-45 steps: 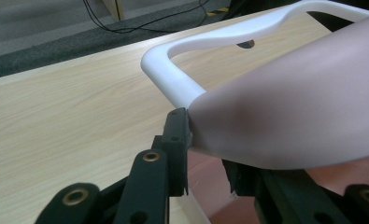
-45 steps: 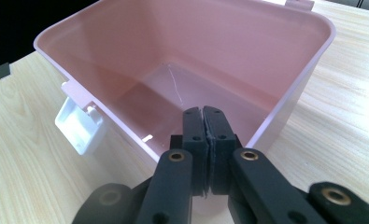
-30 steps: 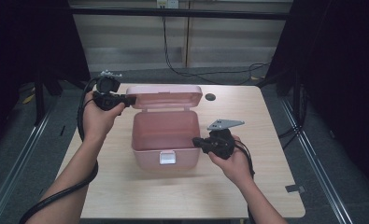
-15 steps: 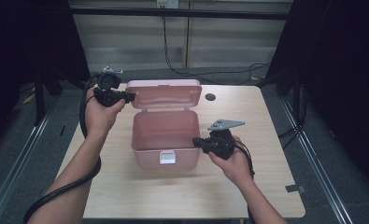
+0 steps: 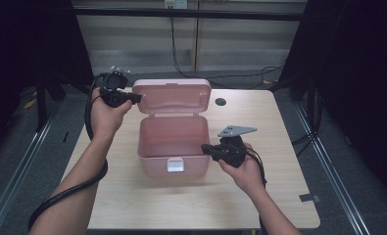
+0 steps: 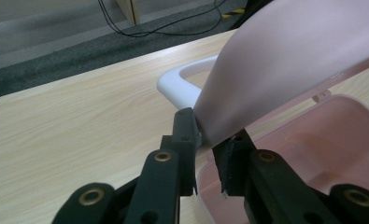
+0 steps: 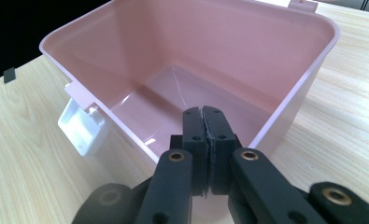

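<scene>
1. Since a second ago the left gripper (image 5: 137, 98) has drawn the lid (image 5: 174, 96) slightly further back, and the lid stands more upright behind the pink storage box (image 5: 173, 147); its jaws have just been closing, with the lid's edge between them.
2. From the left gripper view, the two pads press on the lid's rim, just beside the white handle (image 6: 182, 84); I judge this pinch keeps the lid from falling shut.
3. The right gripper (image 5: 204, 149) is clenched with its pads together and nothing between them, resting against the box's right wall near the front corner, probably to steady the box while the lid swings.
4. The box sits mid-table on the wooden table (image 5: 279, 196), its interior empty, its white latch (image 5: 175, 165) hanging at the front.
5. The hinge at the back lets the lid tilt away from the person.
</scene>
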`<state>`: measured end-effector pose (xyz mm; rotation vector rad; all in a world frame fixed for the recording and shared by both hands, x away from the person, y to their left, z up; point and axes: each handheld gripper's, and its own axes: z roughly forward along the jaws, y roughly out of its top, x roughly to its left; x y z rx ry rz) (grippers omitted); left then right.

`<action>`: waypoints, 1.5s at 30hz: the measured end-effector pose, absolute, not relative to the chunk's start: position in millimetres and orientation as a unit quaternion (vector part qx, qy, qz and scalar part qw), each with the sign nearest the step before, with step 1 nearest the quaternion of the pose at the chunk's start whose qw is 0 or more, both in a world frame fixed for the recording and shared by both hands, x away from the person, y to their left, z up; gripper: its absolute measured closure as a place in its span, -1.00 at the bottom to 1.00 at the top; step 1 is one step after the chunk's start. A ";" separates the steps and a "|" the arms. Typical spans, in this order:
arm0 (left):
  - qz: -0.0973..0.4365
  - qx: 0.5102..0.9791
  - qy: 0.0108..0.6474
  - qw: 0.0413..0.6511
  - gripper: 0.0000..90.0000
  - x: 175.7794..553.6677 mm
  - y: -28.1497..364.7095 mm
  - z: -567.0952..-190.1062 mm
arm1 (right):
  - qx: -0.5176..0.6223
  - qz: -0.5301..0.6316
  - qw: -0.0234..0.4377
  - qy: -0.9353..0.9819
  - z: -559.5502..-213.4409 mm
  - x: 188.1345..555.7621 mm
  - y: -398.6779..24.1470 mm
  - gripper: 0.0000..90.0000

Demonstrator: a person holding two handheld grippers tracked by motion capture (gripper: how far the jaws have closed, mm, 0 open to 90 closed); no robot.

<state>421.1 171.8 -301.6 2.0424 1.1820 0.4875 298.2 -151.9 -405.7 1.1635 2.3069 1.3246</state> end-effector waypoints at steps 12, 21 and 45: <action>0.185 0.805 0.459 0.328 0.82 430.7 168.4 -295.1 | 0.398 0.454 0.118 0.788 -406.3 298.4 -151.8 0.98; 0.184 0.808 0.460 0.319 0.84 436.6 166.4 -293.1 | 0.396 0.454 0.119 0.789 -406.6 298.4 -151.8 0.98; 0.162 0.811 0.474 0.301 0.86 455.6 165.1 -289.4 | 0.392 0.455 0.112 0.792 -409.6 300.1 -148.1 0.98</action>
